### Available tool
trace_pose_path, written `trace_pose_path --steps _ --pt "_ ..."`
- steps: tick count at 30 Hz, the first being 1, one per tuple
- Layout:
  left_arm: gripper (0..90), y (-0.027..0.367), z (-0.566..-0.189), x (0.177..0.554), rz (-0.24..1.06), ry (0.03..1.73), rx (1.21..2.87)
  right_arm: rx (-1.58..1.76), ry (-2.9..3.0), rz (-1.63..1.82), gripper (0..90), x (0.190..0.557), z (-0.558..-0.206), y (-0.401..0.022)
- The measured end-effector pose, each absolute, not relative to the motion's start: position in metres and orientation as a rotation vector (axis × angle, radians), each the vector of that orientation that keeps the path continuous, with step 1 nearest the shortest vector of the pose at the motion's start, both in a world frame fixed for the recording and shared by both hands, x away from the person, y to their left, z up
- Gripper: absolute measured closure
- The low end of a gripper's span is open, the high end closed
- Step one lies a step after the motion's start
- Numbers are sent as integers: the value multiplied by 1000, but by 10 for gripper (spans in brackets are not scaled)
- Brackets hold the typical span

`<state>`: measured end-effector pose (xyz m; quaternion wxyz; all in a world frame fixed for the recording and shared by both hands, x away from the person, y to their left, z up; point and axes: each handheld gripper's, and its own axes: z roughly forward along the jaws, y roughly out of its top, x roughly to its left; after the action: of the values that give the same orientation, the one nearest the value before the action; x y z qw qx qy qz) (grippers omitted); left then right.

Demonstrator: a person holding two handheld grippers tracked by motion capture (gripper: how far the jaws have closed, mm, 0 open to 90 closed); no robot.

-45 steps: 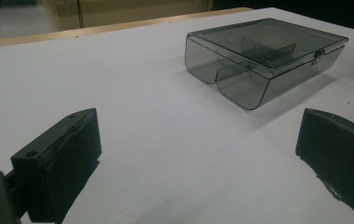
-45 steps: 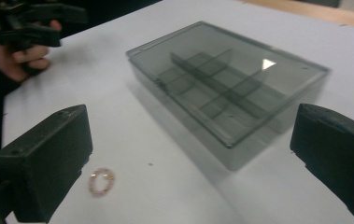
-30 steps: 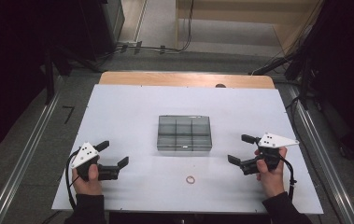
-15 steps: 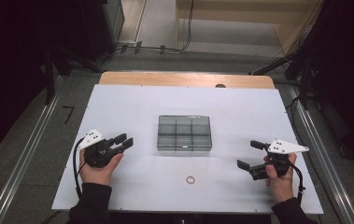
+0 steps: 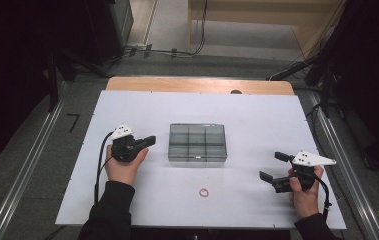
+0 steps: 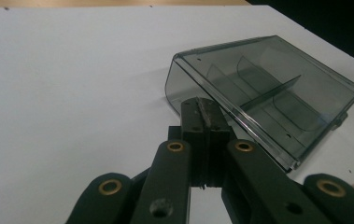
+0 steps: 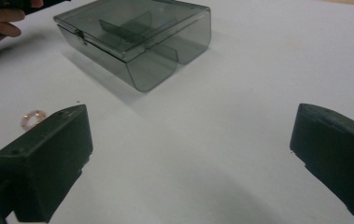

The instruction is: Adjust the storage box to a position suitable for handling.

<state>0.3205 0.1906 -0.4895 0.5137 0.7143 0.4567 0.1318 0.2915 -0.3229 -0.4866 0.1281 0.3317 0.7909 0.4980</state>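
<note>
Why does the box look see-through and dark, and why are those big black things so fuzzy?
High view: the smoky box shows its dividers, with dark surroundings. Right gripper view: the right gripper is too close, so its jaws blur; the box casts a soft shadow.

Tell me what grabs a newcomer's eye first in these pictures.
The smoky clear compartment box with its lid shut sits alone at the middle of the white table. On each side a hand holds a black gripper: the left gripper, whose jaws have just been closing with nothing between them, points at the box's left end, and the right gripper stands open near the front right. A small pink ring lies in front of the box.
</note>
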Motion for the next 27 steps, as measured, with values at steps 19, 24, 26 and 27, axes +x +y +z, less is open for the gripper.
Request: trace_pose_path --steps 19,24,26,27 --pt "900 166 -503 340 245 1124 1787 1005 2284 1463 0 293 -493 -329" --pt "900 161 -503 341 249 1119 1796 1001 2289 1460 0 291 -494 -329" --pt "900 161 -503 341 246 1120 1793 995 2291 1463 0 291 -494 -329" --pt "900 161 -503 340 249 1121 1791 994 2293 1464 0 291 -494 -328"
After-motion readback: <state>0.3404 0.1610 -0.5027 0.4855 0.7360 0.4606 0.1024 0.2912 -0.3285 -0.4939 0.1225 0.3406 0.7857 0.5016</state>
